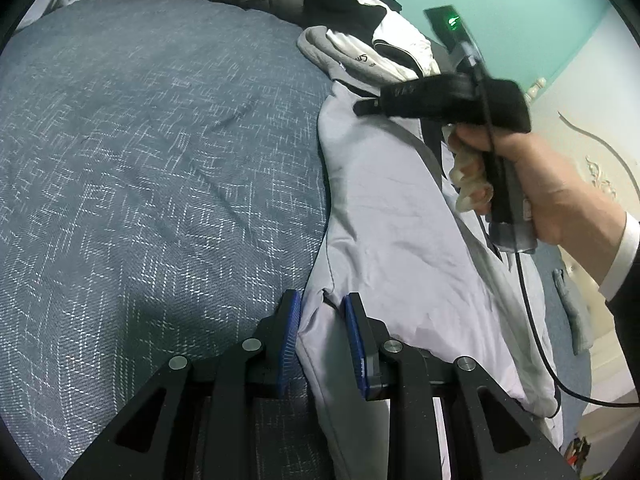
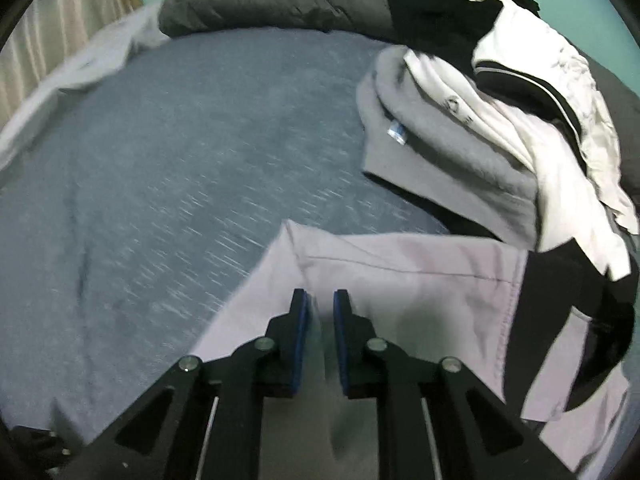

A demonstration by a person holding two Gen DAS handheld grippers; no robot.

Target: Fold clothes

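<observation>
Blue-grey bedspread (image 1: 152, 152) spread ahead and left of both grippers. Heap of unfolded clothes (image 2: 500, 120) ahead-right. Pale lilac garment (image 1: 392, 240) lying flat, running forward from left gripper (image 1: 322, 304), fabric edge pinched between its pads. Right gripper (image 2: 320, 300) over same garment, jaws slightly apart, grip unclear.

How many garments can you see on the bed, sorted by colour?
Pale lilac garment, spread flat, both grippers at its edge: 1
Grey fleece garment in the pile: 1
White garment with black trim in the pile: 1
Black garment in the pile: 1
Total: 4 that I can tell apart; the pile may hide more.
</observation>
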